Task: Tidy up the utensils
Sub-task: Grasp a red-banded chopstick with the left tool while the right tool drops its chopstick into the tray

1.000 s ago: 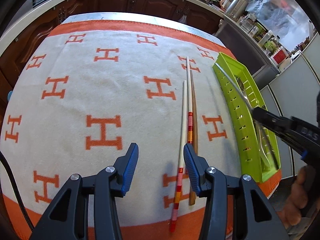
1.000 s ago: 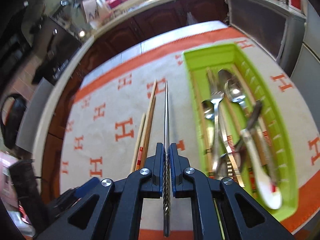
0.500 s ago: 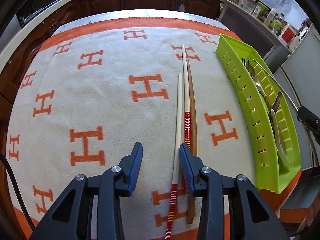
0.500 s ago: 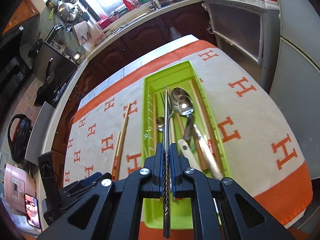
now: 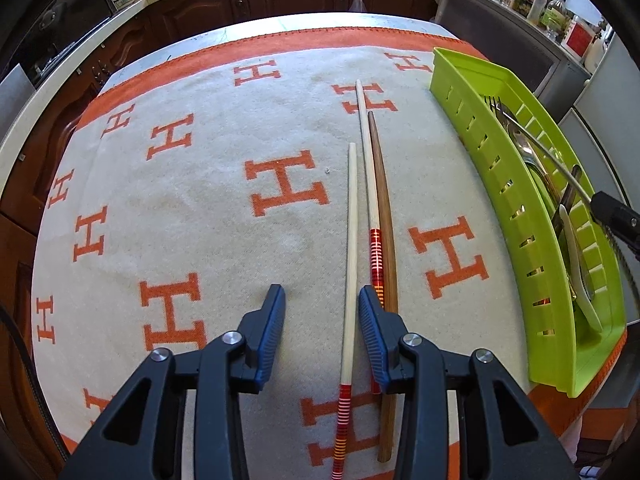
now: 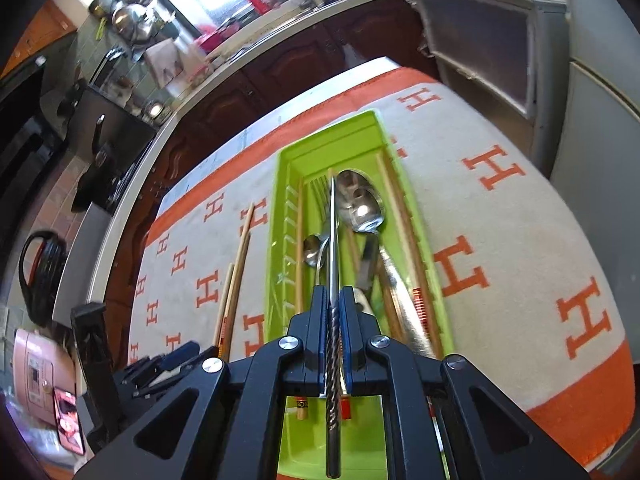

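My right gripper (image 6: 331,312) is clamped tight on a slim metal chopstick w/ a twisted grip end (image 6: 331,264). Its long axis runs straight along the fingers, thin tip pointing away from me and down over the lime-green plastic utensil tray (image 6: 422,240), twisted end sticking back past the pads toward the camera. It hangs above the tray's contents, lined up w/ the tray's length. Inside I see a large steel spoon (image 6: 360,204), a smaller spoon (image 6: 311,248), a fork (image 6: 318,192) and a few wooden chopsticks, all lying lengthwise.

My left gripper (image 5: 322,322) has just been closing but is partly open, nothing pinched. A pale wooden chopstick w/ red-striped end (image 5: 351,248) runs through the gap nearer the right finger; can't tell if it touches the pad. Its striped end points toward me, plain tip away. Just right of it lie a second pale chopstick w/ red-banded middle (image 5: 369,168) and a dark brown wooden chopstick (image 5: 385,224), side by side, almost parallel, partly under the right finger. All three rest on the cream towel w/ orange H pattern (image 5: 200,208), left of the tray in the left wrist view, long axes about parallel to the tray's long side.
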A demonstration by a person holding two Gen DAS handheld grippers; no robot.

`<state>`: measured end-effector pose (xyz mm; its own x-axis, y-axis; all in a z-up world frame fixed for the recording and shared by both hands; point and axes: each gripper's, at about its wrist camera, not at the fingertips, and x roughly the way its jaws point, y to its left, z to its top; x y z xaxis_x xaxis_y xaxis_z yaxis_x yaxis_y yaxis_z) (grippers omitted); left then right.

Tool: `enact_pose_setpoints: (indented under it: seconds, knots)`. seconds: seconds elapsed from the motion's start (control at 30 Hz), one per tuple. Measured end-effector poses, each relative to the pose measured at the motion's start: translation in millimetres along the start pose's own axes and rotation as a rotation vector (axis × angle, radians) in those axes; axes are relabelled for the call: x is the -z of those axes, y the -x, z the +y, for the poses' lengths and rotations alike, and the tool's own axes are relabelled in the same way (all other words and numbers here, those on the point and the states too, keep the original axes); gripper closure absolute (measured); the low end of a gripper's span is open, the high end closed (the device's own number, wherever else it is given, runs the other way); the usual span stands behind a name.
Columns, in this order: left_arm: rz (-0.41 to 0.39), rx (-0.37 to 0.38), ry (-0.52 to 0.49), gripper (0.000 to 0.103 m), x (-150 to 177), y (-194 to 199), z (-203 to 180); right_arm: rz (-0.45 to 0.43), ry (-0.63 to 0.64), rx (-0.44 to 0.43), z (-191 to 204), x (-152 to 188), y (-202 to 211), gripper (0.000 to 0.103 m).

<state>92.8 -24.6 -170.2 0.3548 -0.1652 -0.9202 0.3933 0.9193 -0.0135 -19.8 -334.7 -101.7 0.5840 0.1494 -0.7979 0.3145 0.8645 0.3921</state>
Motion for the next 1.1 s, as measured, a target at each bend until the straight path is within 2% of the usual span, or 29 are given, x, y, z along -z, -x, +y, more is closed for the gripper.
enact_pose_setpoints:
  seconds: [0.03, 0.07, 0.33, 0.7, 0.9, 1.1]
  knots:
    - [-0.003, -0.001, 0.003, 0.084, -1.1, -0.2, 0.2, 0.007, 0.0, -0.005, 0.7, 0.5, -2.8, 0.096]
    - [-0.003, 0.003, 0.01, 0.099, -2.2, -0.4, 1.3, 0.011, -0.004, -0.007, 1.1, 1.1, -3.9, 0.096]
    - [-0.002, 0.068, 0.12, 0.1, -2.1, 2.1, 13.3, 0.019, -0.053, -0.041, -10.3, 3.2, -8.3, 0.094]
    - [-0.049, 0.178, 0.126, 0.1, -12.5, 42.0, -1.6, -0.005, -0.087, -0.049, -21.6, 8.4, -1.6, 0.094]
    - [-0.109, 0.251, 0.108, 0.1, -39.7, 77.9, -30.3, -0.038, -0.113, -0.05, -33.3, 9.6, 12.2, 0.094]
    - [-0.118, 0.278, 0.103, 0.1, -69.2, 75.9, -71.9, -0.063, -0.152, -0.052, -41.3, 12.8, 24.8, 0.094]
